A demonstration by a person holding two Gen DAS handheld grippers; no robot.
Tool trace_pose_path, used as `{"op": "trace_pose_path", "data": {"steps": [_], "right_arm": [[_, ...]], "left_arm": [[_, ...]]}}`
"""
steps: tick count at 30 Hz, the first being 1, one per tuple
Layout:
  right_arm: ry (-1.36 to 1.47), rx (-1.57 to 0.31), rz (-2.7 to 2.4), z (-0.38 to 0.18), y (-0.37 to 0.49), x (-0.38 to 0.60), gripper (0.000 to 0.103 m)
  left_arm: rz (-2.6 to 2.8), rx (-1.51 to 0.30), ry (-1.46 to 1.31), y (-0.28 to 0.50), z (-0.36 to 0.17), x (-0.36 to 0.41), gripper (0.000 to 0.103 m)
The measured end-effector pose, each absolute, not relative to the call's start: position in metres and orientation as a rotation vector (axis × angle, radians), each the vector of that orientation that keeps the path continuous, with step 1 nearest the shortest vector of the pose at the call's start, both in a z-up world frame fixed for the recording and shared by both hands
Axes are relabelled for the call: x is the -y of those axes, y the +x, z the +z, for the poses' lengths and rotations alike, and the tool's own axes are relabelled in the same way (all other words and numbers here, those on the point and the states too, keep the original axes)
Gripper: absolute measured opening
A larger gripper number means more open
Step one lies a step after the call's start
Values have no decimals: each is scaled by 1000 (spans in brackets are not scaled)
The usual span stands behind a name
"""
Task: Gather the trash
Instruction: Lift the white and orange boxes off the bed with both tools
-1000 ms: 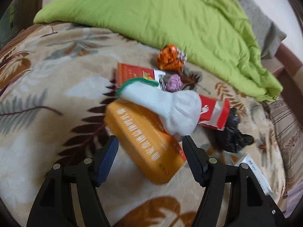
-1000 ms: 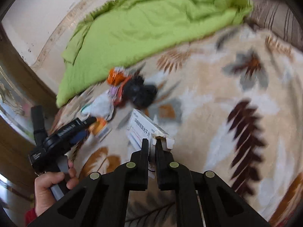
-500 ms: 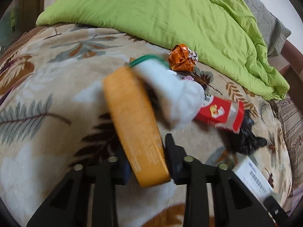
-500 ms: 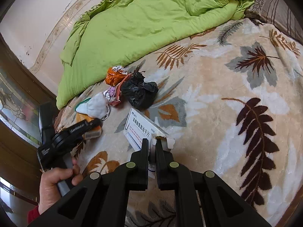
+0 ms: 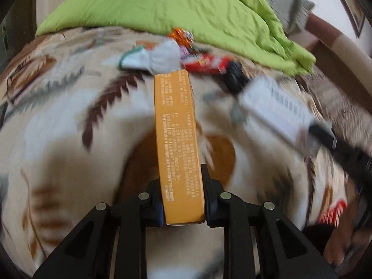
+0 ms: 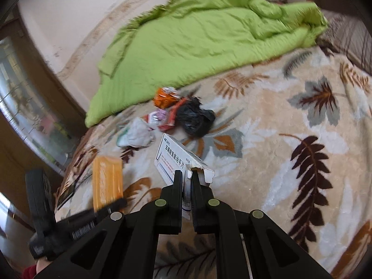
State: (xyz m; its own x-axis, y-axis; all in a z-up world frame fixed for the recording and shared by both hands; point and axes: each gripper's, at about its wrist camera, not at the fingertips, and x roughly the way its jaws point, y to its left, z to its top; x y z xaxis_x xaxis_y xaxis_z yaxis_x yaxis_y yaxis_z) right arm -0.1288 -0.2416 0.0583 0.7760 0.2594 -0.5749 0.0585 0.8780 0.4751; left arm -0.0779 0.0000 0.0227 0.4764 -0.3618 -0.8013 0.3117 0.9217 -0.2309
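Observation:
My left gripper (image 5: pixel 182 181) is shut on an orange box (image 5: pixel 176 139) and holds it on edge above the leaf-patterned blanket (image 5: pixel 69 139). The orange box also shows in the right wrist view (image 6: pixel 107 181). My right gripper (image 6: pixel 186 179) is shut on a white medicine box (image 6: pixel 172 160), which also shows in the left wrist view (image 5: pixel 274 109). A pile of trash lies further back: a white sock (image 6: pixel 137 134), an orange wrapper (image 6: pixel 166 96), a red packet (image 5: pixel 207 64) and a black bag (image 6: pixel 194 118).
A green quilt (image 6: pixel 197 37) covers the far part of the bed. A wall and a wooden frame stand on the left in the right wrist view. The leaf blanket (image 6: pixel 302 139) spreads wide to the right.
My left gripper closed on the orange box, lifted it off the blanket and drew it back from the pile. The white sock slid off it. My right gripper kept its hold on the white box.

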Motion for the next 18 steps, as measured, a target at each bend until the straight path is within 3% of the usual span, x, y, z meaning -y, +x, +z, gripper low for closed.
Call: {"op": "trace_pose_path", "data": {"steps": [12, 18], "right_arm": [[351, -611, 145, 74, -153, 221, 7], [350, -609, 155, 73, -152, 222, 7]], "left_arm": [[-382, -1006, -110, -67, 12, -3, 23], [-338, -888, -2, -76, 15, 7, 23]]}}
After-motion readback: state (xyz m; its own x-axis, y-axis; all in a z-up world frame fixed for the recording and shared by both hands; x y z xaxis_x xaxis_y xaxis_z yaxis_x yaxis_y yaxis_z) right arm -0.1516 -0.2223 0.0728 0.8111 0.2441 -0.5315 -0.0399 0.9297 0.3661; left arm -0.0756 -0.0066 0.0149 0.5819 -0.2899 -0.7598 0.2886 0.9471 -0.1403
